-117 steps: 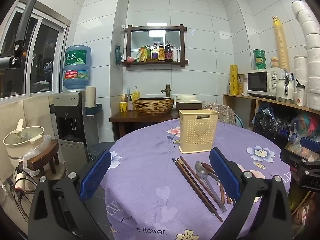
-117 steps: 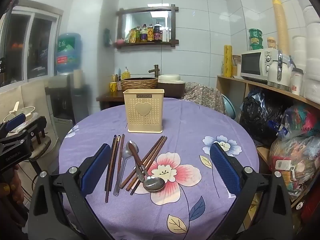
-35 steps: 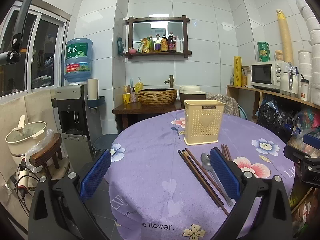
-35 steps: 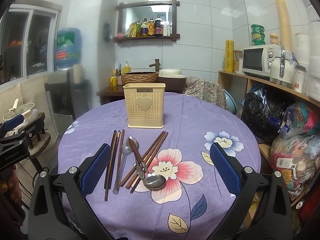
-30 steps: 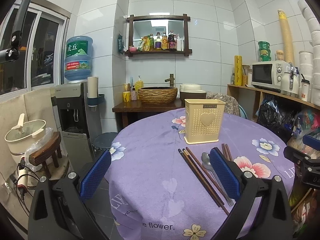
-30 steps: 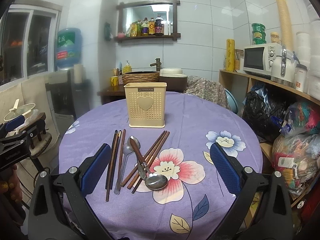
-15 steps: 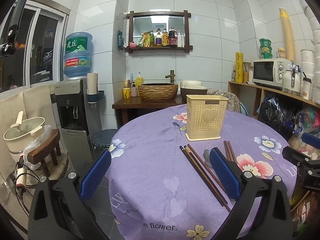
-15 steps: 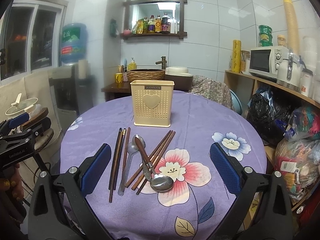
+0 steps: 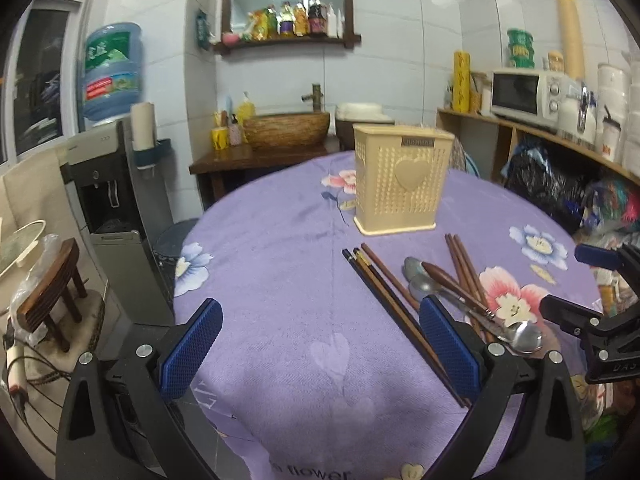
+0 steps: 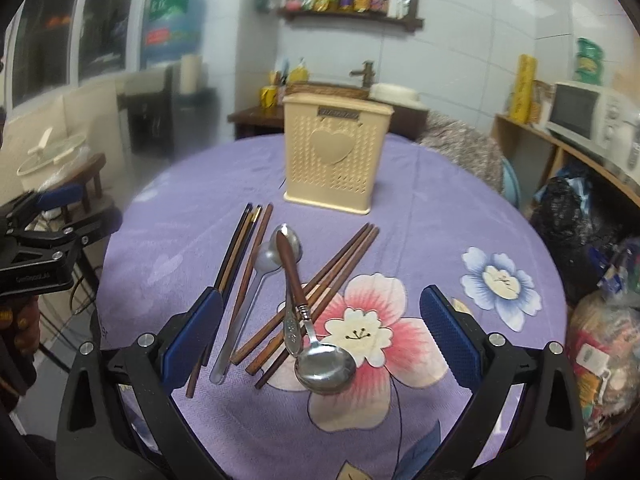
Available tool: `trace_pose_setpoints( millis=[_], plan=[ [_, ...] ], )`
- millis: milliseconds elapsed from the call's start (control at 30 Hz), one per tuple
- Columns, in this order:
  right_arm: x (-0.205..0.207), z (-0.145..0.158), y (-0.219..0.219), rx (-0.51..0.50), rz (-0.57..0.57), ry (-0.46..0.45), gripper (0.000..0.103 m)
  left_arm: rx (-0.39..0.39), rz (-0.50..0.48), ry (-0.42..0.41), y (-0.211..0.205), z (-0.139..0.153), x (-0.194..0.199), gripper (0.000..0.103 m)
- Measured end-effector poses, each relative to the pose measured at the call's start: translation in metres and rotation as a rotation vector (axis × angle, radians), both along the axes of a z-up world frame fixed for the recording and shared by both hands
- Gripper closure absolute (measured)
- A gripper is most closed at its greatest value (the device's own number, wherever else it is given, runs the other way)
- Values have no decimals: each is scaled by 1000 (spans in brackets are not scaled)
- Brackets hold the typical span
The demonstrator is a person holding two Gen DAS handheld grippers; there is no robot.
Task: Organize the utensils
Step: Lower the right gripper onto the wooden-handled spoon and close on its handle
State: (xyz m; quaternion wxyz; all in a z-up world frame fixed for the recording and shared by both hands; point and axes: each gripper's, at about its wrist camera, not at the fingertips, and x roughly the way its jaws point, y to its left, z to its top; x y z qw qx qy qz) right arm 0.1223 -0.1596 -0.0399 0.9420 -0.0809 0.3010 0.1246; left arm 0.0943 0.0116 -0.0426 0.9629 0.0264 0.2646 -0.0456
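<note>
— Where's the cutlery?

— Heaped on the purple surface (image 10: 440, 208) in front of the beige holder (image 10: 335, 160): dark chopsticks (image 10: 240, 248) on the left, brown chopsticks (image 10: 340, 256) crossing under a wooden-handled spoon (image 10: 308, 312) and a plain steel spoon (image 10: 256, 276).

— And the grippers?

— The right gripper (image 10: 320, 332) and the left gripper (image 9: 320, 344) both gape wide, holding nothing. A microwave (image 9: 524, 94) sits on the side shelf.

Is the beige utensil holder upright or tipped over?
Upright: the utensil holder stands on its base on the purple tablecloth, open top upward. Contents cannot be seen.
</note>
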Motion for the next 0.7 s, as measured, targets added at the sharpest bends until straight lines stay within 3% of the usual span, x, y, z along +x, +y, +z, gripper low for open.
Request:
trace_pose_setpoints(
  millis=[133,200,300,367,567,700],
  plan=[
    [41,-9,16,-8,83,77,6,18,-34,78,-4,-7,31,12],
    [57,-13,20,-15,100,98,13,20,-31,98,-3,-10,40,16],
    [89,-25,24,-23,115,176,28,-36,-39,157,3,-15,53,21],
    [103,-32,23,-1,130,222,43,-63,-40,198,6,-20,61,26],
    [126,-47,28,-19,157,289,56,-158,-31,311,13,-34,79,39],
    [130,-55,34,-43,190,324,68,-161,-30,321,12,-34,82,42]
  ],
)
